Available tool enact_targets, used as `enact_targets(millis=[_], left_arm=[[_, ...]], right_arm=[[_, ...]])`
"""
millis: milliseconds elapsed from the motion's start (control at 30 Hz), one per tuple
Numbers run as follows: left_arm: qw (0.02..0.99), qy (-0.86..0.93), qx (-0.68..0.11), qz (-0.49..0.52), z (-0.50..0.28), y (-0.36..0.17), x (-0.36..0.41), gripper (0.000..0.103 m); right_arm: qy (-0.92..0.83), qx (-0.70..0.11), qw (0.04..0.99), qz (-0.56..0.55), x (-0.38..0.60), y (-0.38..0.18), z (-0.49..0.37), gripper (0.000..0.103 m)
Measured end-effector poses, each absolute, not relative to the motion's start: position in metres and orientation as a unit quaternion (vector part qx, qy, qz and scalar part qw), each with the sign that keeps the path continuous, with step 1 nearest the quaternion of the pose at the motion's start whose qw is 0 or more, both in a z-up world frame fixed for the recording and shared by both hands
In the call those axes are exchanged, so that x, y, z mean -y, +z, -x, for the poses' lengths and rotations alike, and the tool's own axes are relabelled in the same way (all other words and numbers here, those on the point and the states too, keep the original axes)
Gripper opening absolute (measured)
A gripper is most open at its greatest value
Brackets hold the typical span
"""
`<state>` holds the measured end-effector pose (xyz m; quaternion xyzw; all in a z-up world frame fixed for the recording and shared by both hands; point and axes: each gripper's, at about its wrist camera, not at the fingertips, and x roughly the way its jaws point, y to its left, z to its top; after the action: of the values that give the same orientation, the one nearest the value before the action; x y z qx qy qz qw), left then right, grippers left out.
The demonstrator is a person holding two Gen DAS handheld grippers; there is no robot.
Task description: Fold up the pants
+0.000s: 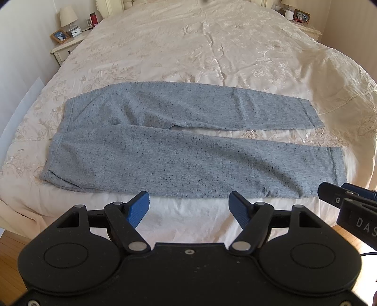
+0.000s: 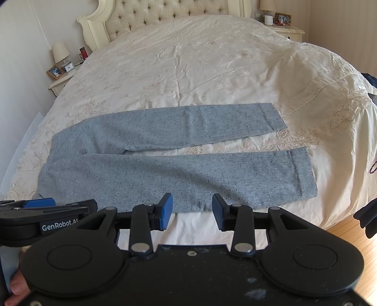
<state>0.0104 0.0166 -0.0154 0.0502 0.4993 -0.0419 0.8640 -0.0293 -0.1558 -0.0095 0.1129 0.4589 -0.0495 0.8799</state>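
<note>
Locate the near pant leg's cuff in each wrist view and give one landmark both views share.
Left wrist: near-leg cuff lies at right, just above the right gripper's tip.
Right wrist: near-leg cuff lies right of centre, on the bedspread.
Shared landmark: bedside lamp, upper left in both.

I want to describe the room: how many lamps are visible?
2: one lamp on the left nightstand, another lamp on the right nightstand, partly cut off. Others may be hidden.

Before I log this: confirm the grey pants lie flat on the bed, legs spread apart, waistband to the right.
Wrong on one count: the waistband is to the left, as the left wrist view shows. The grey pants do lie flat on the bed, legs apart.
</note>
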Motion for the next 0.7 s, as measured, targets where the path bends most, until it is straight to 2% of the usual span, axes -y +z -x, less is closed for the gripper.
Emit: enact_targets(millis=[700], left_arm=[[0.858, -0.052, -0.509, -0.042, -0.020, -0.023, -0.035, 0.075]], right_arm=[[-0.050, -0.475, 0.873, -0.100, 0.141, -0.012, 0.017, 0.040]])
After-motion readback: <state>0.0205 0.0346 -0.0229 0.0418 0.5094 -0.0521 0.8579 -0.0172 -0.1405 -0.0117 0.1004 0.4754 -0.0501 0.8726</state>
